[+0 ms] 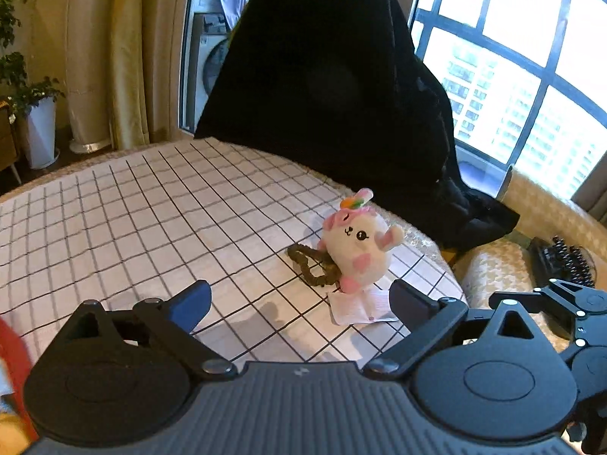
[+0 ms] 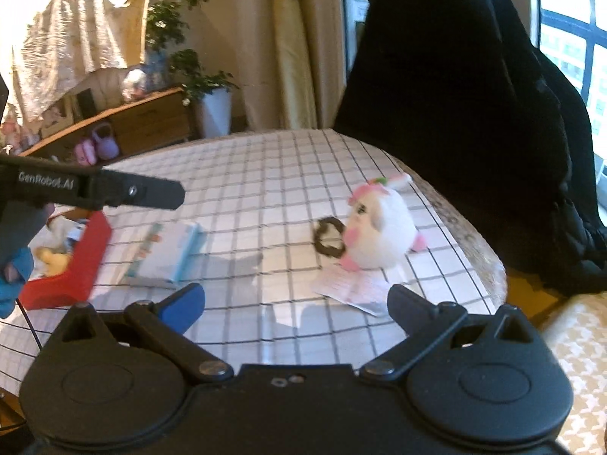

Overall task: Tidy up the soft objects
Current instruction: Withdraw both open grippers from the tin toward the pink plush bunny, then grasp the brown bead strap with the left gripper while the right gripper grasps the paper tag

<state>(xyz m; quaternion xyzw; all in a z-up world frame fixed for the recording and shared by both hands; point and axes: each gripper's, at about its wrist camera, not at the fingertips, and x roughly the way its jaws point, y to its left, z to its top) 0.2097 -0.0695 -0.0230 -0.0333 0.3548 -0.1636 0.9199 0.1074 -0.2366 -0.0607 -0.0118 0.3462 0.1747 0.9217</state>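
Matte black plastic left gripper (image 1: 299, 299) (silver pivot screws at five and seven o'clock) has one blue-faced finger pad (image 1: 191, 303).

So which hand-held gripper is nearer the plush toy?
Right, slightly, as far as the views show. The right hand-held gripper faces the plush toy from its open jaws; the left hand-held gripper, also open, sits further left.

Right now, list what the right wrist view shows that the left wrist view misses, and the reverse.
Only the right wrist view: the blue-and-white packet lying flat on the checked cloth, the red box with soft toys inside, and the left gripper's finger crossing at left. Only the left wrist view: the black keyboard off the table at right. Both share the white-and-pink plush toy, the dark scrunchie beside it, the paper slip under its base, and the hanging black fabric.
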